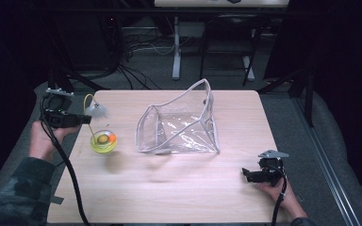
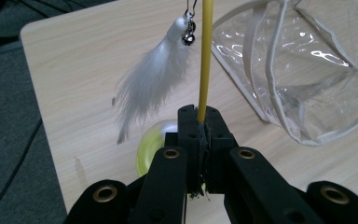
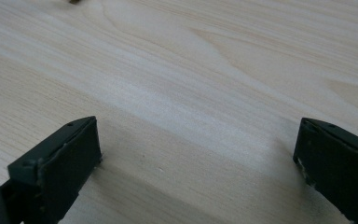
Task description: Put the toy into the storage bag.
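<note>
A cat toy hangs over the table's left side: a thin yellow wand rising from a round yellow-green base, with a white feather and a small bell dangling from its bent top. My left gripper is shut on the wand, just above the base. In the high view the left gripper sits at the table's left edge in a hand. A clear plastic pouch with white trim stands open at mid-table. My right gripper rests near the front right; its jaws stand wide apart over bare wood.
The pale wooden table has rounded corners. Beyond its far edge are table legs and cables on a dark floor. A black cable trails from the left gripper across the front left corner.
</note>
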The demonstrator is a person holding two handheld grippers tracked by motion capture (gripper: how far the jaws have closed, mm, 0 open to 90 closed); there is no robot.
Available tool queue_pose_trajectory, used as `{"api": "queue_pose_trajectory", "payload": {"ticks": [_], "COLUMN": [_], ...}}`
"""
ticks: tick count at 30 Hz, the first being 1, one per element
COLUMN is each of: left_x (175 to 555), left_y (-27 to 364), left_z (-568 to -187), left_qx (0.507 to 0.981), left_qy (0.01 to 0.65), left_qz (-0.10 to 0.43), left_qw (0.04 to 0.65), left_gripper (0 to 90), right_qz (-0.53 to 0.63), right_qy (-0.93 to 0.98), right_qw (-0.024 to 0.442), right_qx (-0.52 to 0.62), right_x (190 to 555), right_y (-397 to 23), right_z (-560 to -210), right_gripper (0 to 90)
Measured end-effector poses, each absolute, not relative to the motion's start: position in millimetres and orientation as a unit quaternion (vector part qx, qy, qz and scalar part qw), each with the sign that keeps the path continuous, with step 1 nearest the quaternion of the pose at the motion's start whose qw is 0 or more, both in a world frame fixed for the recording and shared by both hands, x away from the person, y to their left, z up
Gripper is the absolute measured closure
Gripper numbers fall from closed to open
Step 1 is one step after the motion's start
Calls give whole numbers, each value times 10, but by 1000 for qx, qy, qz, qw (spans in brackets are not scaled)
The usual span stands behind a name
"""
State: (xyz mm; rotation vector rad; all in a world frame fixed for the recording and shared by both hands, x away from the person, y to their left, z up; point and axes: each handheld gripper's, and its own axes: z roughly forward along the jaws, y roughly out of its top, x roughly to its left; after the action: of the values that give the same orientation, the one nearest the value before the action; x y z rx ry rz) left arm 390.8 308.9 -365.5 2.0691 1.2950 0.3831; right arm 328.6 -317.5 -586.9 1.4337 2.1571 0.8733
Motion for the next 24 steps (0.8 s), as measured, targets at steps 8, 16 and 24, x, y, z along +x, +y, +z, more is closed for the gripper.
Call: {"api": "queue_pose_trajectory", "payload": {"ticks": [8, 16, 24], "left_x": [3916, 3930, 3936], "left_y": [3116, 3101, 3103], "left_z": [-3506, -3384, -3272], "left_qx": [787, 782, 777], "left_qy": [491, 486, 482], "left_qz": [157, 166, 174], "left_qw": [340, 352, 365], "left_gripper": [884, 883, 884], "right_qz": [311, 311, 311], "right_qy": [774, 774, 774], "right_qw": [203, 203, 203], "right_qx": [513, 513, 513], "right_x": [3285, 3286, 3286], "right_y": [-3177, -3177, -3177], "right_z": [-5868, -5868, -5868], "right_gripper": [0, 0, 0]}}
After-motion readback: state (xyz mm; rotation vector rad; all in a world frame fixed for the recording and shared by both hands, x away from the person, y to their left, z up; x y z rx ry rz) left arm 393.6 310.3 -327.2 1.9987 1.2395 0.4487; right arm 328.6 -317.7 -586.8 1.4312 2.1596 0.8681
